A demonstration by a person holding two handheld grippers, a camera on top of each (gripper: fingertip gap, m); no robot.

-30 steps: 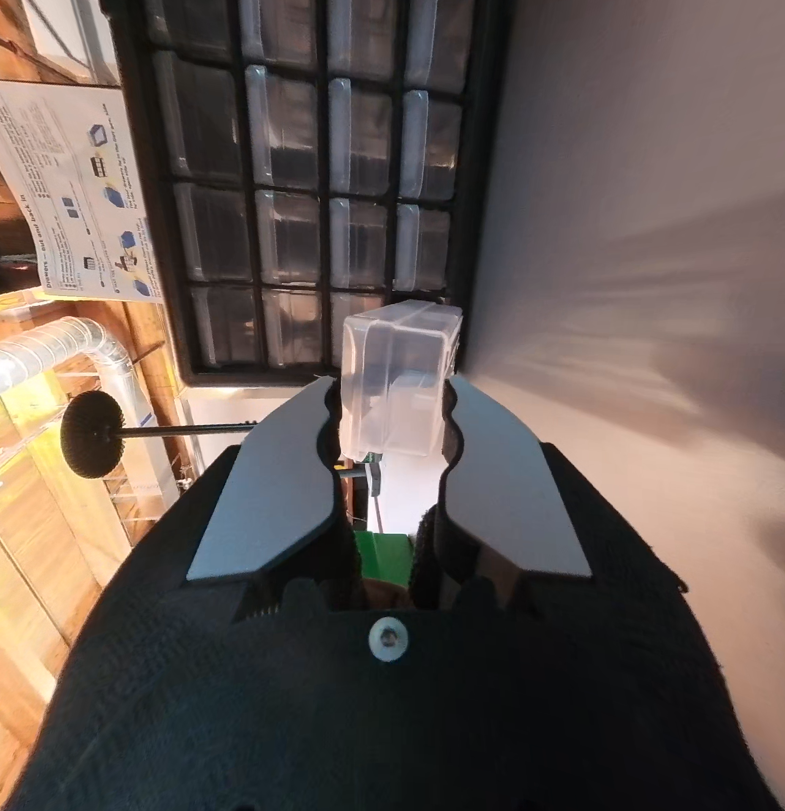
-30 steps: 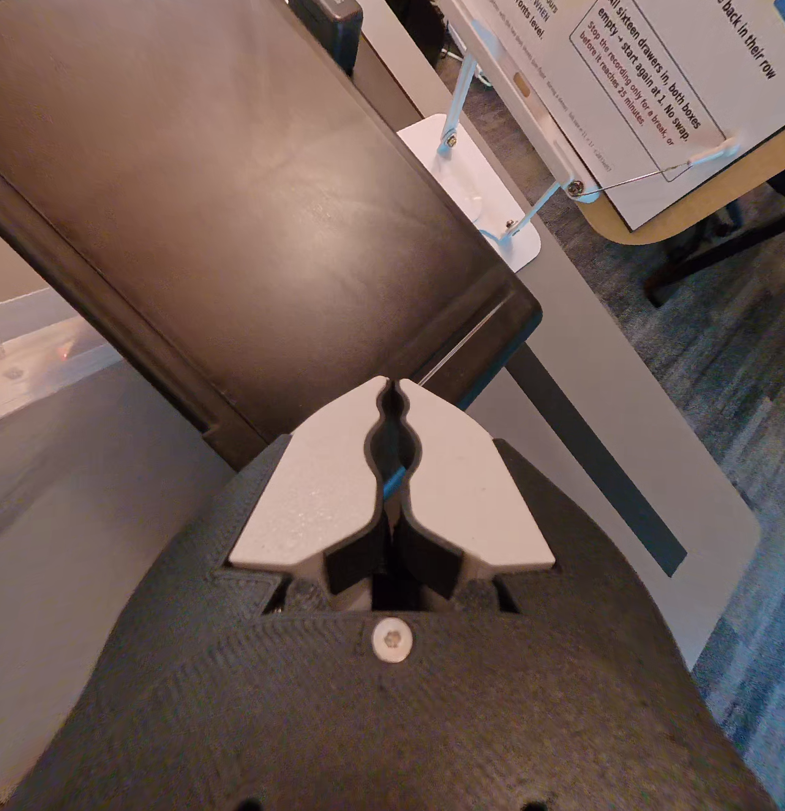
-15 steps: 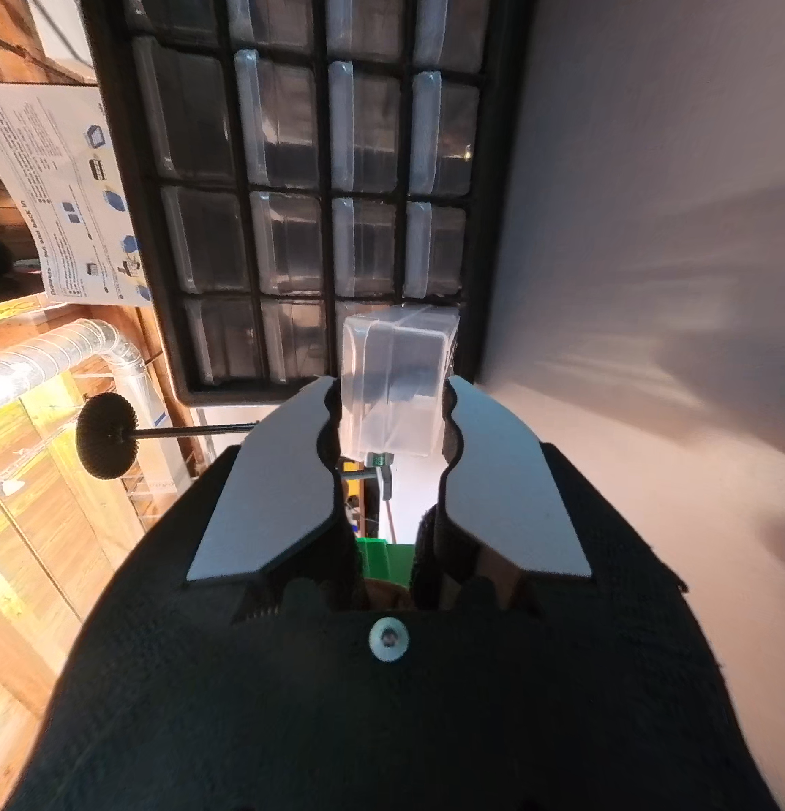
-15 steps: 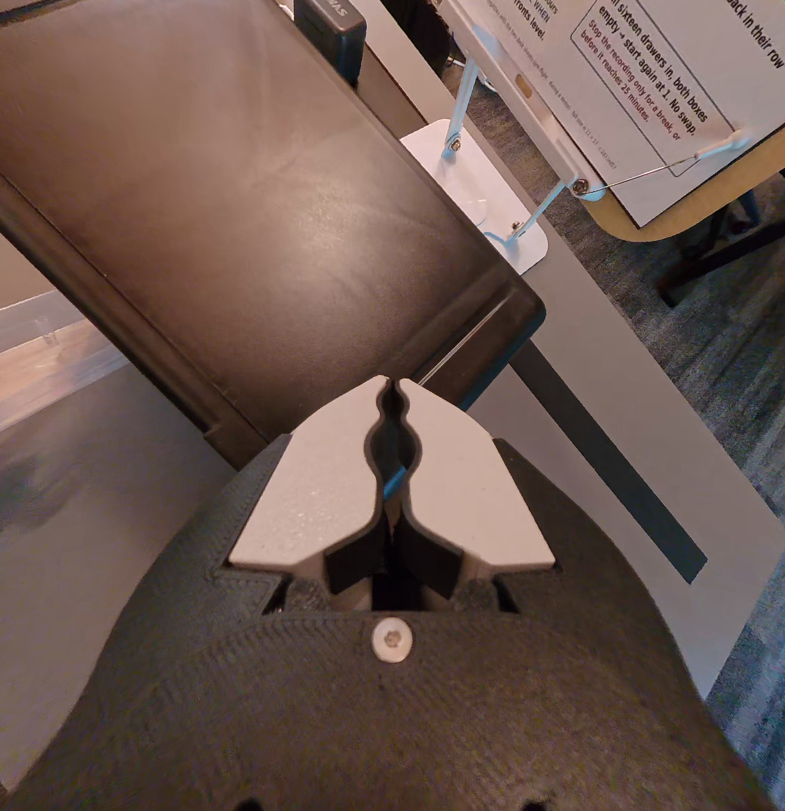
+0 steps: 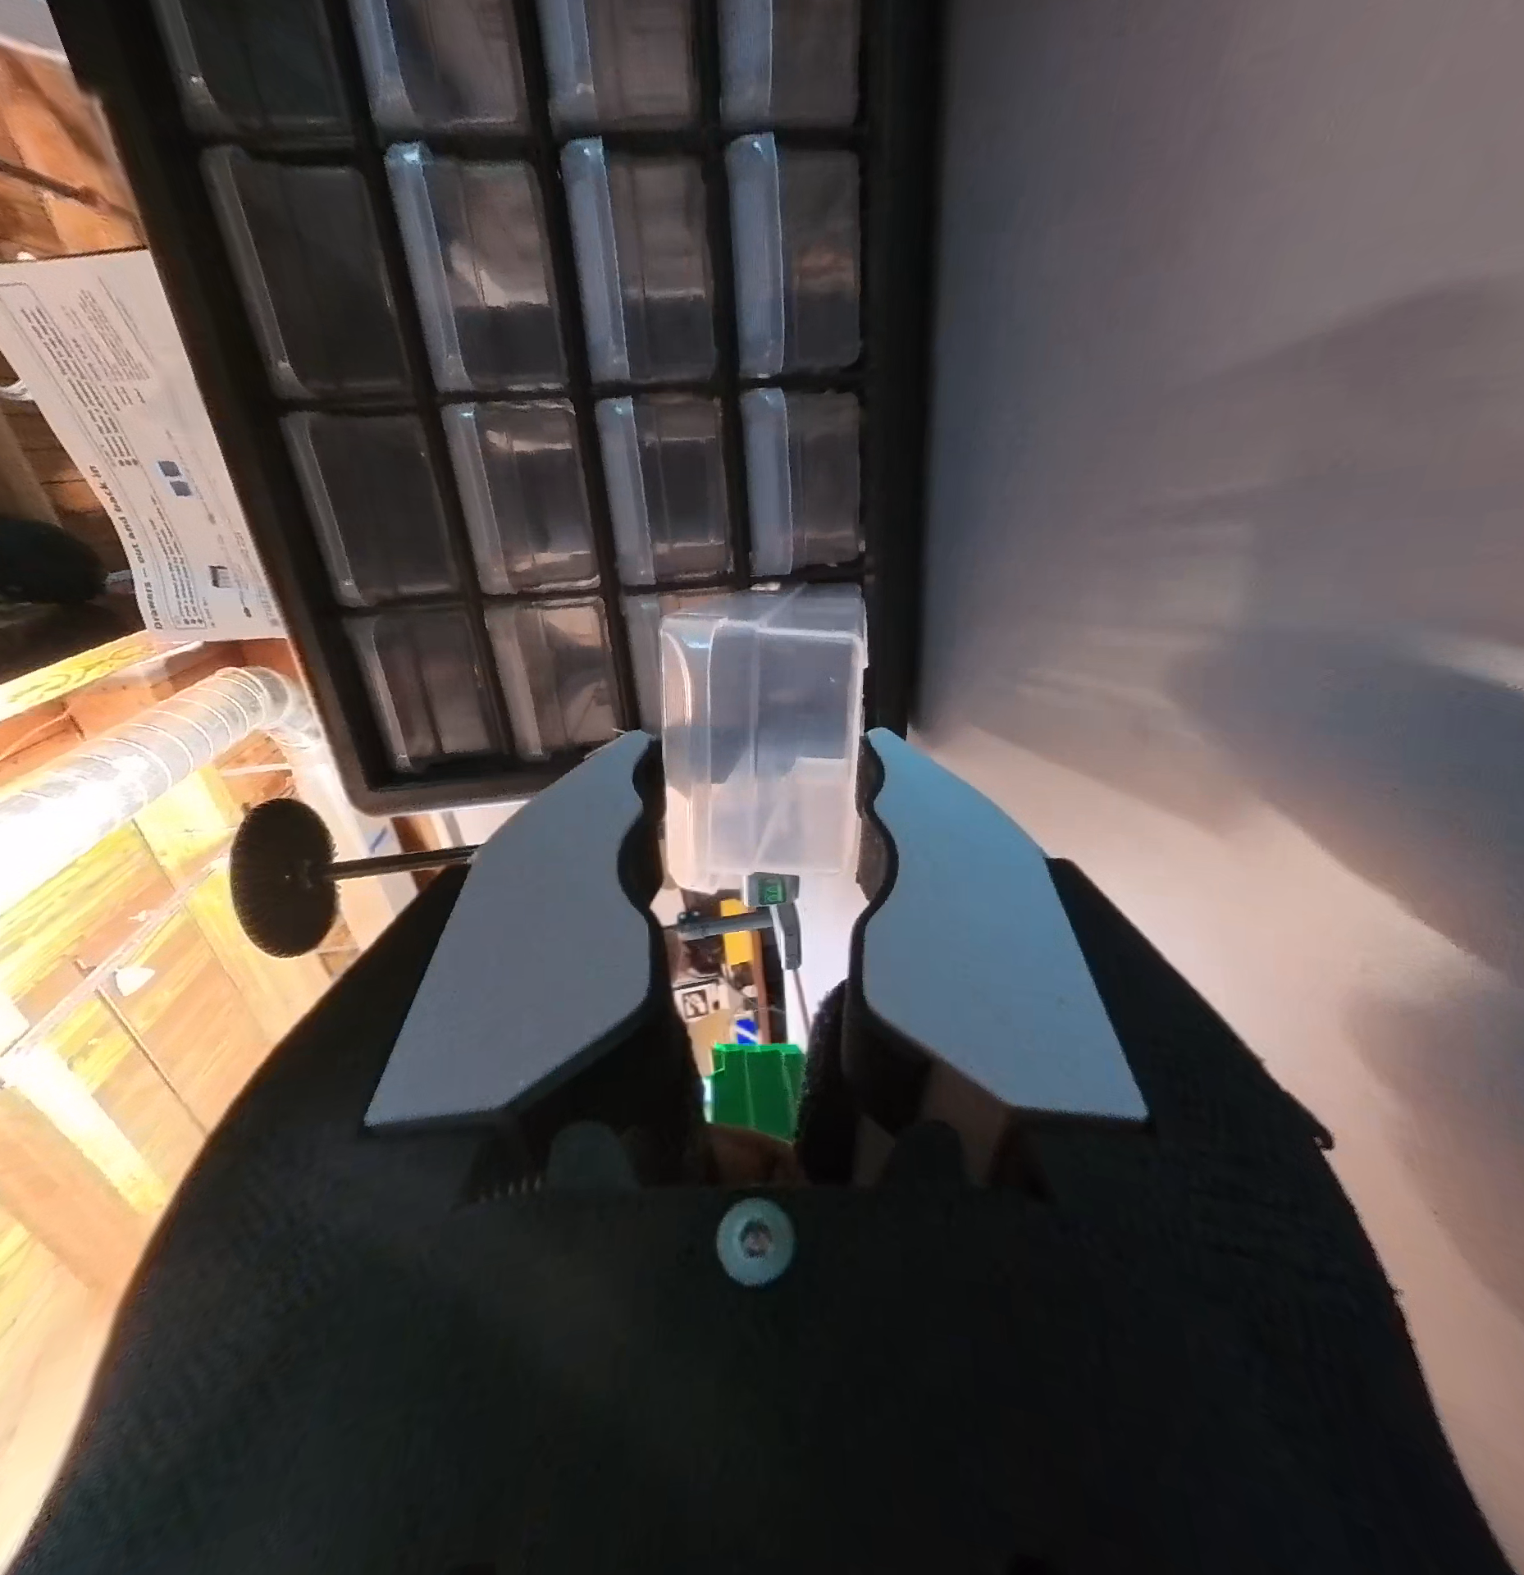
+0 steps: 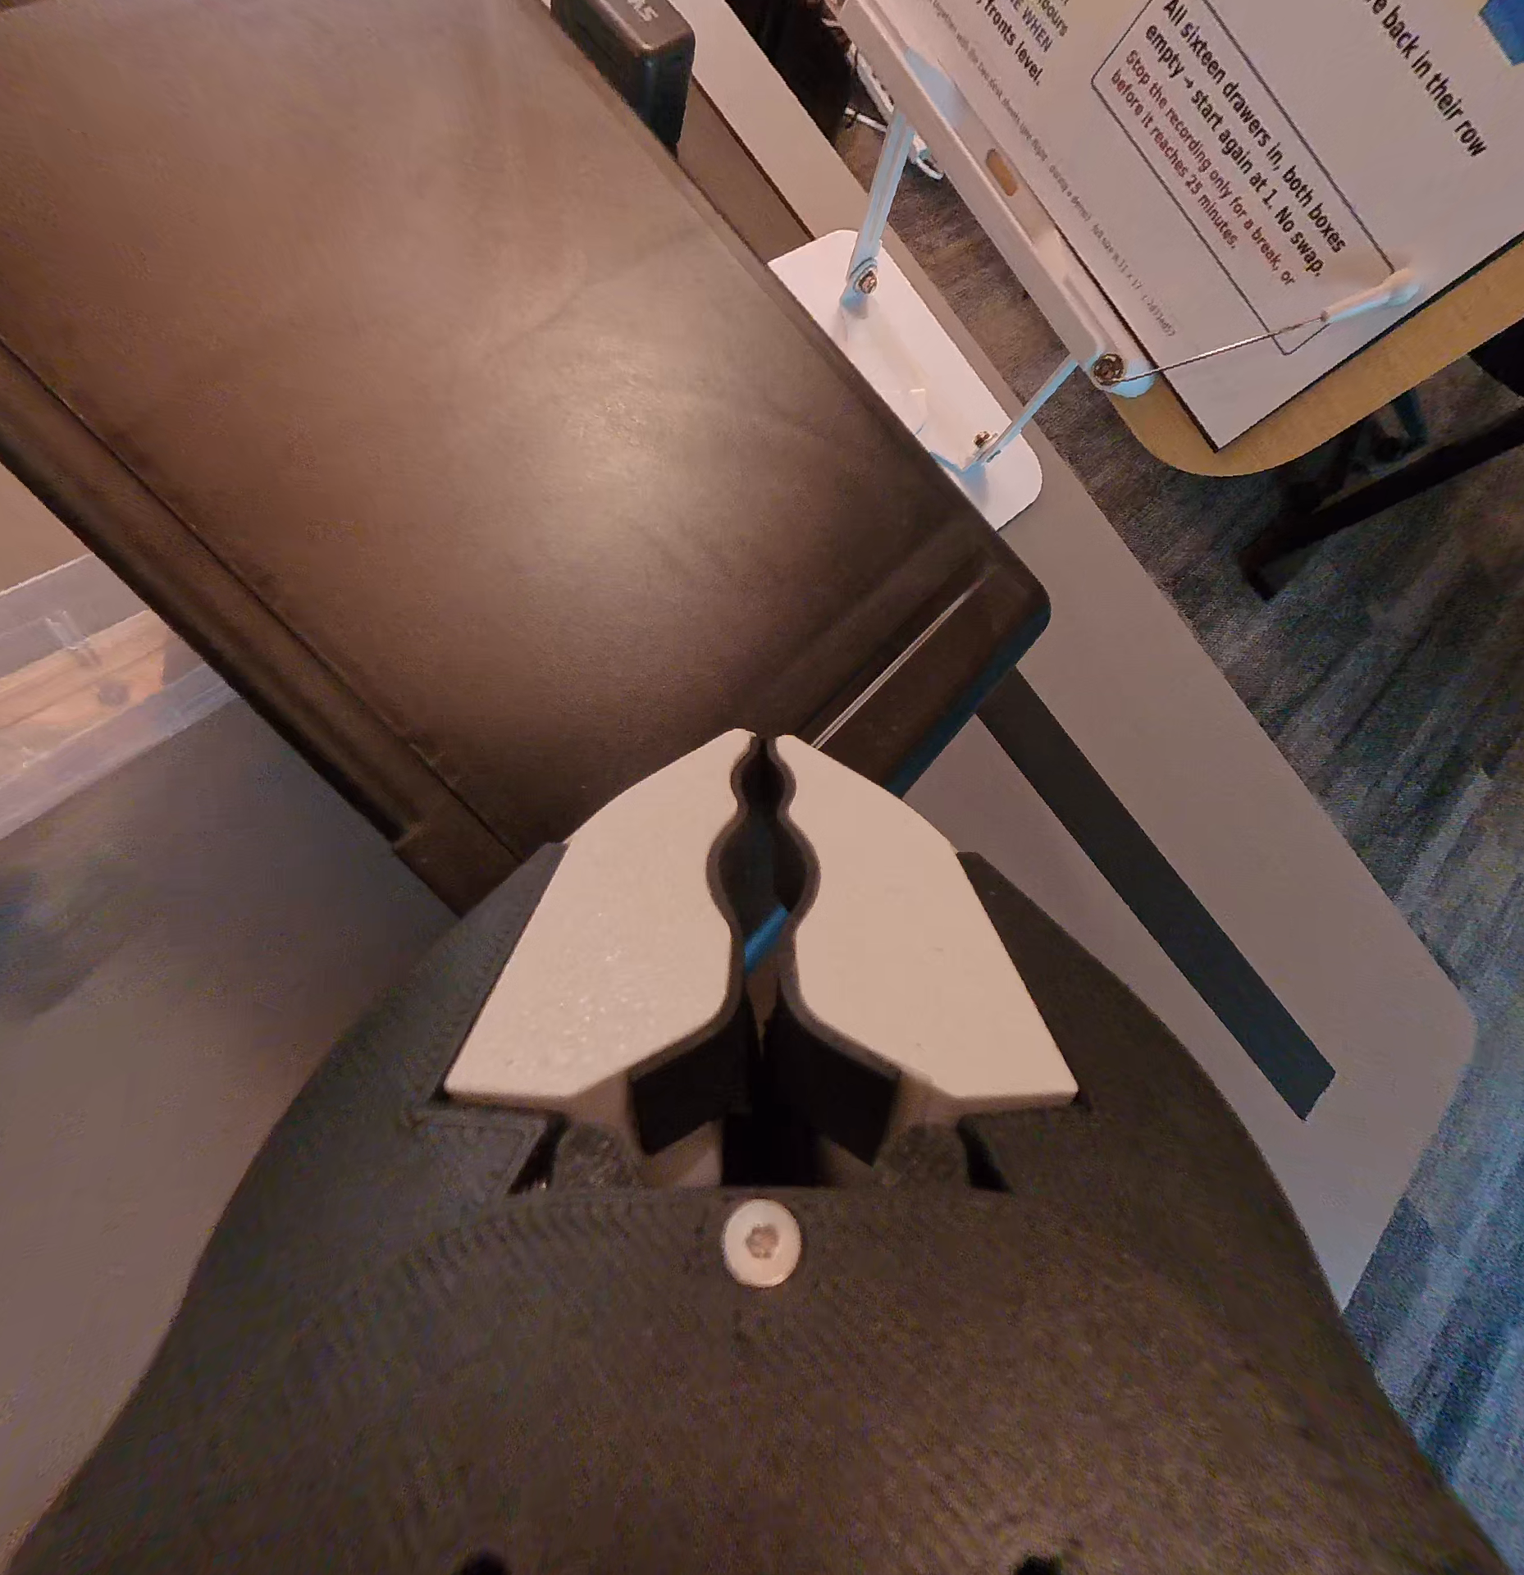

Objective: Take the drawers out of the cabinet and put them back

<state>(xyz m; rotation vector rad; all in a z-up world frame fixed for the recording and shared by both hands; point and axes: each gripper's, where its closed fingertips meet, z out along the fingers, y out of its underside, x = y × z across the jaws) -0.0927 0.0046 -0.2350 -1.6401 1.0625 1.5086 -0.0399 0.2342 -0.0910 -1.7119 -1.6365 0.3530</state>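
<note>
The left wrist view is rolled on its side. A black cabinet [image 5: 895, 426] with a grid of clear drawers fills its top. My left gripper [image 5: 759, 767] is shut on a clear plastic drawer [image 5: 763, 733], whose far end is at the cabinet's slot in the corner nearest the grey table top [image 5: 1210, 426]. The other drawers sit in their slots. My right gripper [image 6: 765, 746] is shut and empty, resting against the cabinet's dark plain outer wall [image 6: 452, 409] near its corner.
A white instruction sheet on a stand [image 6: 1253, 170] is right of the cabinet, its white base [image 6: 912, 375] on the table. The table edge [image 6: 1338, 980] drops to carpet. Another sheet [image 5: 119, 477] hangs beside the cabinet. A clear bin [image 6: 60, 682] is at left.
My left gripper has moved closer to the cabinet with the drawer, bringing its far end up to the corner slot. The right gripper has barely shifted.
</note>
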